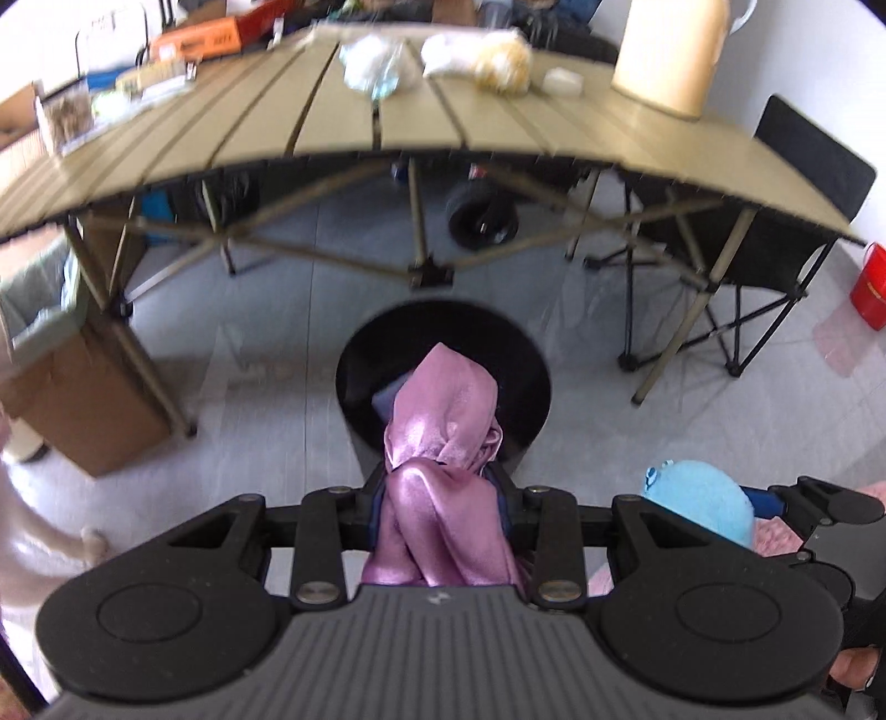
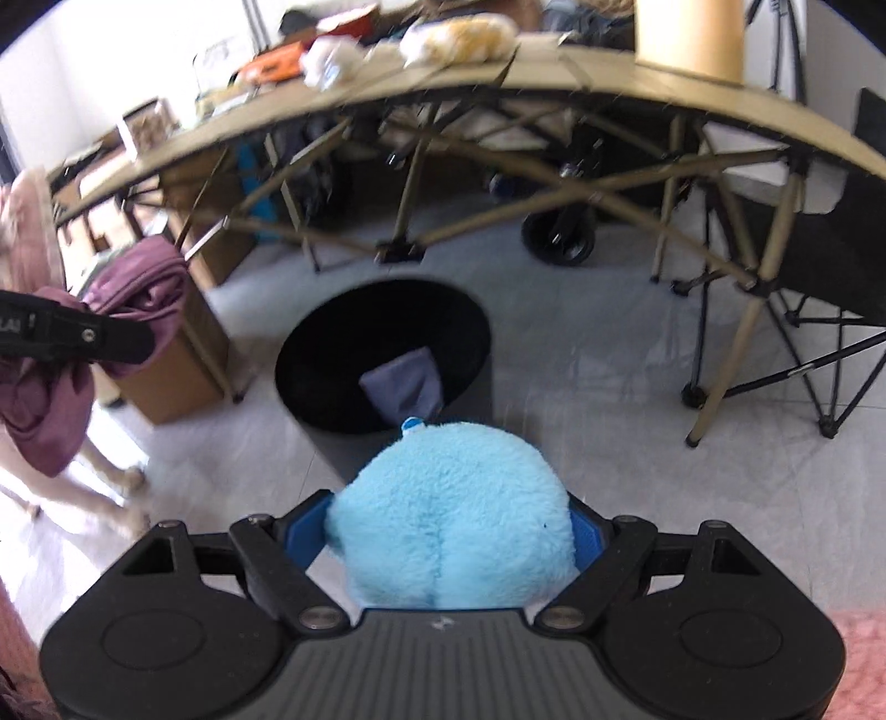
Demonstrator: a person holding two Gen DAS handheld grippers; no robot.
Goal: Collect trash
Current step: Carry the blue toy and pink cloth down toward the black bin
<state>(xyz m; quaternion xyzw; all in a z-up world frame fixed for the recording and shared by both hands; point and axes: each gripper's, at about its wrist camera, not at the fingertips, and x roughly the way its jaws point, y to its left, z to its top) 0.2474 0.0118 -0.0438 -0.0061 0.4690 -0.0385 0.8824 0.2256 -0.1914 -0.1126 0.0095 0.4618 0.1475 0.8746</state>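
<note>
My left gripper (image 1: 443, 487) is shut on a shiny pink cloth (image 1: 443, 443), held just above the near rim of a round black bin (image 1: 520, 360) on the floor. My right gripper (image 2: 448, 526) is shut on a fluffy light-blue plush toy (image 2: 454, 515), held near the same bin (image 2: 332, 343), which holds a grey-blue item (image 2: 404, 382). The plush (image 1: 703, 504) also shows at the right in the left wrist view. The left gripper with the pink cloth (image 2: 133, 293) shows at the left edge of the right wrist view.
A tan folding slat table (image 1: 387, 122) stands behind the bin, with wrappers and crumpled trash (image 1: 376, 66), an orange box (image 1: 199, 39) and a cream jug (image 1: 670, 50). A cardboard box (image 1: 83, 399) stands left, a black folding chair (image 1: 775, 249) right, a red bucket (image 1: 869, 288) far right.
</note>
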